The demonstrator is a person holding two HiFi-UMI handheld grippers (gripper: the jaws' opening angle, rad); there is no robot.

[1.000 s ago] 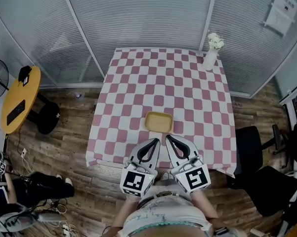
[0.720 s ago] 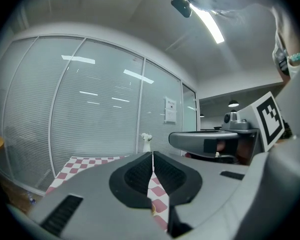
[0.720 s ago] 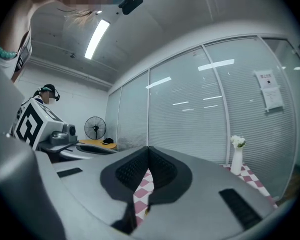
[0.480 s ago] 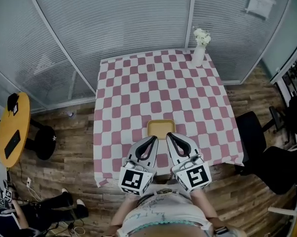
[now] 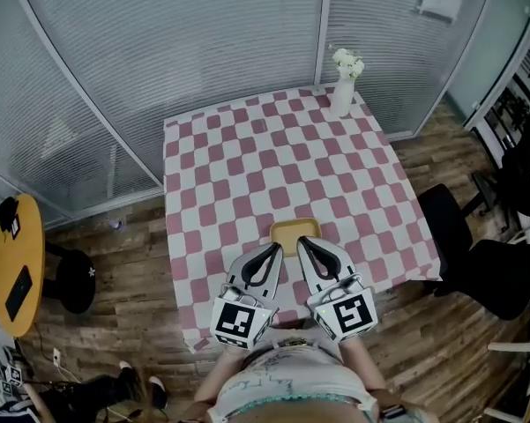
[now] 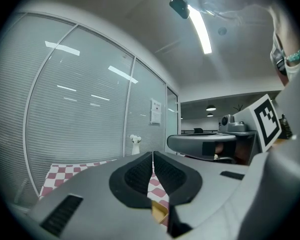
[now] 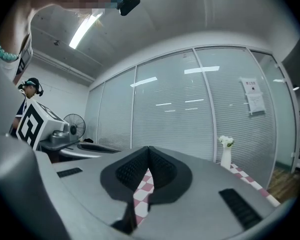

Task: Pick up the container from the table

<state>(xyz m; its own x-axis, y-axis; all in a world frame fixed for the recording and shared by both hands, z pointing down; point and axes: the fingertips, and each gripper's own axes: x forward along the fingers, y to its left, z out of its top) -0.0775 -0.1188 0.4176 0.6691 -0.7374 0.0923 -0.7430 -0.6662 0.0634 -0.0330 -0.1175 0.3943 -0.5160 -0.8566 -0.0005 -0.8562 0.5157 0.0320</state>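
Note:
A shallow yellow container [image 5: 294, 232] lies on the pink-and-white checked table [image 5: 247, 174], near its front edge. Both grippers hover just short of it, side by side. My left gripper [image 5: 273, 249] is shut with its tips meeting and nothing between them. My right gripper [image 5: 303, 244] is shut and empty too. In the left gripper view a corner of the yellow container [image 6: 157, 213] shows under the closed left gripper [image 6: 152, 155]. The right gripper view shows only checked cloth [image 7: 144, 194] under the closed right gripper [image 7: 149, 149].
A white vase with white flowers [image 5: 342, 90] stands at the table's far right corner. A black office chair [image 5: 476, 254] is right of the table. A round yellow side table [image 5: 13, 267] stands at the left. Glass partition walls with blinds run behind.
The view has swung: the table now sits more upright and nearer in the head view, and the container lies closer to the gripper tips. Both grippers stay shut.

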